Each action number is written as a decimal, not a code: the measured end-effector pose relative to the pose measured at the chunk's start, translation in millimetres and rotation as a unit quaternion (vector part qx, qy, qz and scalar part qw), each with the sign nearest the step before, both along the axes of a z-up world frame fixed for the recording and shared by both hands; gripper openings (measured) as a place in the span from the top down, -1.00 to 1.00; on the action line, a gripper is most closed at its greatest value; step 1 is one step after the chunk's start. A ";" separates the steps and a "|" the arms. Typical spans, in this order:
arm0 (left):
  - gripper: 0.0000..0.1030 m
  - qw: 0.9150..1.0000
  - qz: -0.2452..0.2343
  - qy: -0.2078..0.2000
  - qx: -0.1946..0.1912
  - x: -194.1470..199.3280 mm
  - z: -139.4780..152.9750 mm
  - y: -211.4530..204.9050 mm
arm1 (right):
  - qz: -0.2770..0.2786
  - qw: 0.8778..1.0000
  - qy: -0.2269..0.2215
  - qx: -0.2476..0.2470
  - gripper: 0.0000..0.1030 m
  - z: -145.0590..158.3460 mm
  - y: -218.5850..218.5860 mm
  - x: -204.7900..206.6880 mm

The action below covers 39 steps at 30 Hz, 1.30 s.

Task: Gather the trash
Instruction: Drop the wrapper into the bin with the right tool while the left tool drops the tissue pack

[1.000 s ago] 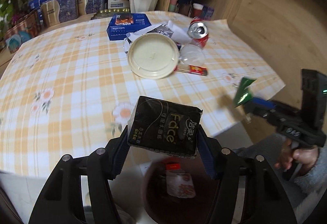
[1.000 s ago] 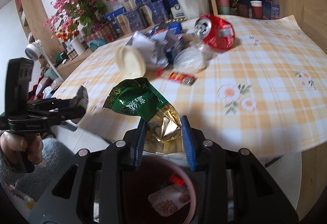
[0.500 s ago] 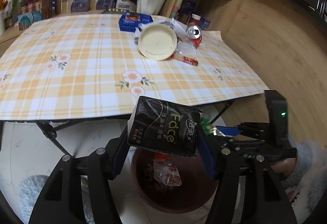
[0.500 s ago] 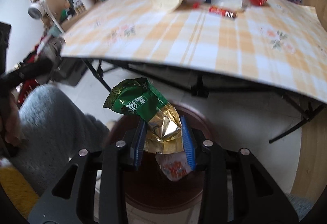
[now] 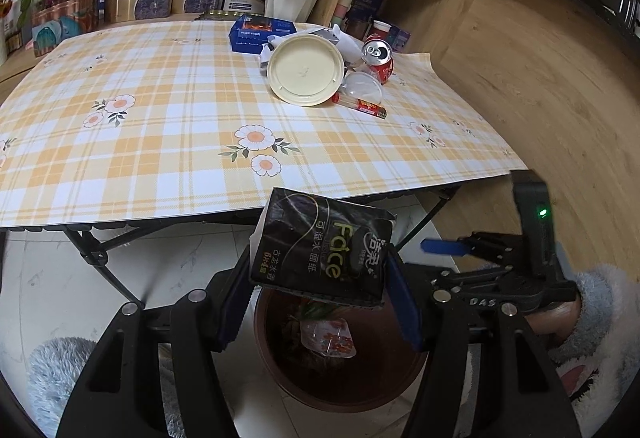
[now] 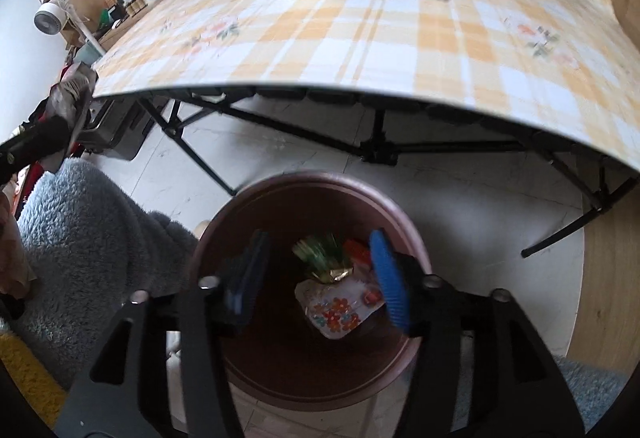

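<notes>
Now a black tissue pack (image 5: 322,244) is squeezed between the blue pads of the left gripper (image 5: 320,302) and is held just above the brown bin (image 6: 312,198) on the floor. Inside the bin, a green and gold wrapper (image 6: 320,258) is seen lying on other trash, below the right gripper (image 6: 316,274), whose jaws are spread wide with nothing between them. More trash, with a red can (image 5: 378,56) and a round lid (image 5: 306,70), is left far off on the checked table (image 5: 160,126).

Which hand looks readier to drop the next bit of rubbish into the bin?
Left. The left gripper is clamped on the black tissue pack above the round brown plastic bin. The right gripper is open and empty, with the crumpled green wrapper already inside.
</notes>
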<state>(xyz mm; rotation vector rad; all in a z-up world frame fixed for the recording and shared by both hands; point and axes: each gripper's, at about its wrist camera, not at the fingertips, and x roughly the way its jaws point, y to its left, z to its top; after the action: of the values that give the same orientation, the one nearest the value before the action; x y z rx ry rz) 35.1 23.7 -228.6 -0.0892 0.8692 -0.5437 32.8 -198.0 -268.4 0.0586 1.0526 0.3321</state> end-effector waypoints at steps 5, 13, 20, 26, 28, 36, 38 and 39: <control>-0.18 1.000 -0.011 0.004 0.012 0.8 -2.4 -7.0 | -0.030 0.997 -0.067 0.006 -0.64 29.9 -18.7 -2.8; -0.18 0.995 -0.077 0.031 0.050 5.2 -19.8 -42.7 | -0.096 0.985 -0.140 0.006 -0.81 62.1 -55.7 -3.0; -0.18 0.988 -0.105 0.085 0.077 9.7 -54.6 -56.7 | -0.129 0.979 -0.157 0.005 -0.82 67.5 -68.7 -8.0; -0.19 0.987 -0.112 0.082 0.080 5.7 -54.3 -60.6 | -0.137 0.979 -0.153 0.007 -0.82 64.5 -71.4 -12.2; -0.20 0.986 -0.119 0.075 0.090 3.6 -53.7 -65.6 | -0.140 0.978 -0.153 0.009 -0.82 63.9 -72.5 -13.2; -0.56 0.993 -0.071 0.044 0.080 4.7 -41.4 -50.3 | -0.141 0.978 -0.154 0.013 -0.83 63.0 -72.9 -13.5; -0.60 0.996 -0.048 0.034 0.064 6.6 -35.7 -41.3 | -0.143 0.978 -0.154 0.013 -0.83 63.3 -73.4 -14.1; -0.63 0.998 -0.026 0.023 0.051 7.7 -30.7 -33.1 | -0.144 0.977 -0.154 0.014 -0.83 63.1 -73.8 -14.3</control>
<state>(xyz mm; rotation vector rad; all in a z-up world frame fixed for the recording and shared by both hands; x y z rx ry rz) 42.8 -9.4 -259.3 0.0144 0.9455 -0.5468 18.5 -271.8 -205.3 0.1773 0.7198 0.0879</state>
